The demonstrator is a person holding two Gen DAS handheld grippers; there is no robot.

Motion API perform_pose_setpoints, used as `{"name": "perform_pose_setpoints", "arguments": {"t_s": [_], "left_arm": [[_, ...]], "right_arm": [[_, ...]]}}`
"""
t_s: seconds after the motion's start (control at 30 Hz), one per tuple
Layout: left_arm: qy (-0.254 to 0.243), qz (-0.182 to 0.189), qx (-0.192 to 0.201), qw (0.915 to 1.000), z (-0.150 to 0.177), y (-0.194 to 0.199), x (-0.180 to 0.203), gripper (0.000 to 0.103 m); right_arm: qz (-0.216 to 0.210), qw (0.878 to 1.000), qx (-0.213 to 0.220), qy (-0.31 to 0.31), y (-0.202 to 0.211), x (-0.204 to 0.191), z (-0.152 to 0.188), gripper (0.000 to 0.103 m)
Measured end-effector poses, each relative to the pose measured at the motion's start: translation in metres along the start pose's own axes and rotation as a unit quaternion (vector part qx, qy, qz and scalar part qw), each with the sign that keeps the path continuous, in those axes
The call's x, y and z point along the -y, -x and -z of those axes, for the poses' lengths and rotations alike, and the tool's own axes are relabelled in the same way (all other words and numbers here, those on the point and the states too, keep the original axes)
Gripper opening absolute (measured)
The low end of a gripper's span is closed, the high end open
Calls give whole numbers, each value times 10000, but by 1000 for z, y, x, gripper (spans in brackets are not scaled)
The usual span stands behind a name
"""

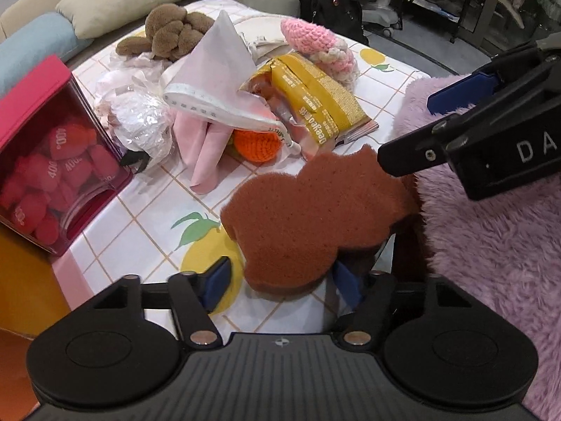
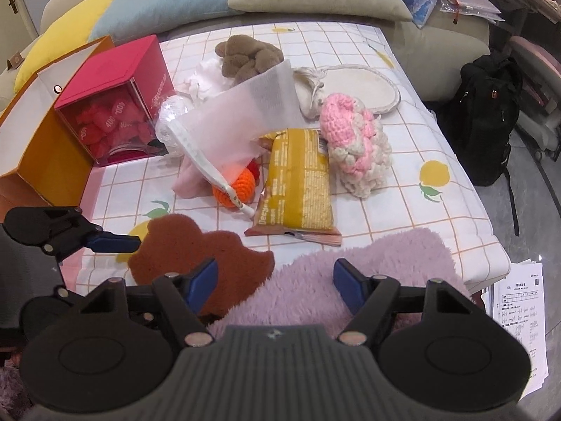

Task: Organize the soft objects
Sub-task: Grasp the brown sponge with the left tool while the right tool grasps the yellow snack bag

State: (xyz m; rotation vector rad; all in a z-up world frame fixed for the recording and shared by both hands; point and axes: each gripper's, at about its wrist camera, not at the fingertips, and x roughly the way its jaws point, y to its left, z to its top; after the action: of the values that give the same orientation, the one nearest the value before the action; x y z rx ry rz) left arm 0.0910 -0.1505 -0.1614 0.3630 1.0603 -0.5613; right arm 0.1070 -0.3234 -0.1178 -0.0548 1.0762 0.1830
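A flat brown bear-shaped sponge [image 1: 308,217] [image 2: 175,245] lies on the checked tablecloth [image 1: 147,231] near the front edge. My left gripper [image 1: 282,282] straddles the sponge from above. Its left blue pad stands a little clear of the sponge's edge, and the right pad is partly hidden under the sponge. In the right wrist view only one of the left gripper's fingers [image 2: 112,242] shows, by the sponge's left edge. My right gripper [image 2: 275,280] [image 1: 410,128] hangs open over a fluffy purple mat [image 2: 368,252] [image 1: 491,245], with fluff between its pads and no visible squeeze.
A heap farther back holds a yellow snack packet [image 2: 298,182], a pink crochet piece [image 2: 354,140], an orange crochet ball [image 2: 238,186], a white mesh bag [image 1: 217,70] and a brown plush [image 2: 249,56]. A red box [image 2: 115,66] and an orange box [image 2: 42,140] stand left.
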Motion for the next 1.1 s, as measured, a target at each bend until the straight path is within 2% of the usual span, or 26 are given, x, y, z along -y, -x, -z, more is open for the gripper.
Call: {"name": "perform_pose_setpoints", "arguments": {"t_s": [0.03, 0.2, 0.47, 0.63, 0.77, 0.8, 0.87, 1.1], "left_arm": [[14, 7, -49, 10000, -1, -2, 0, 59], [269, -85, 21, 9996, -2, -1, -4, 56], [1061, -431, -64, 9934, 4, 27, -41, 56], [1383, -674, 45, 9881, 6, 47, -53, 56], [1578, -693, 94, 9850, 6, 55, -60, 56], [1613, -701, 107, 9844, 5, 57, -61, 56], [1651, -711, 133, 9836, 3, 60, -62, 56], [1758, -666, 304, 9817, -3, 70, -63, 56]], "right_arm": [[-15, 10000, -24, 7, -2, 0, -1, 72], [-120, 9999, -55, -103, -8, 8, -9, 72], [102, 9997, 156, -131, -33, 10, -41, 72], [263, 9986, -68, -460, -63, 18, -59, 71], [253, 9969, -257, -701, -83, 24, -64, 70], [242, 9965, -319, -735, -87, 25, -65, 69], [182, 9958, -403, -802, -93, 26, -65, 58], [204, 9966, -315, -728, -85, 22, -64, 42]]}}
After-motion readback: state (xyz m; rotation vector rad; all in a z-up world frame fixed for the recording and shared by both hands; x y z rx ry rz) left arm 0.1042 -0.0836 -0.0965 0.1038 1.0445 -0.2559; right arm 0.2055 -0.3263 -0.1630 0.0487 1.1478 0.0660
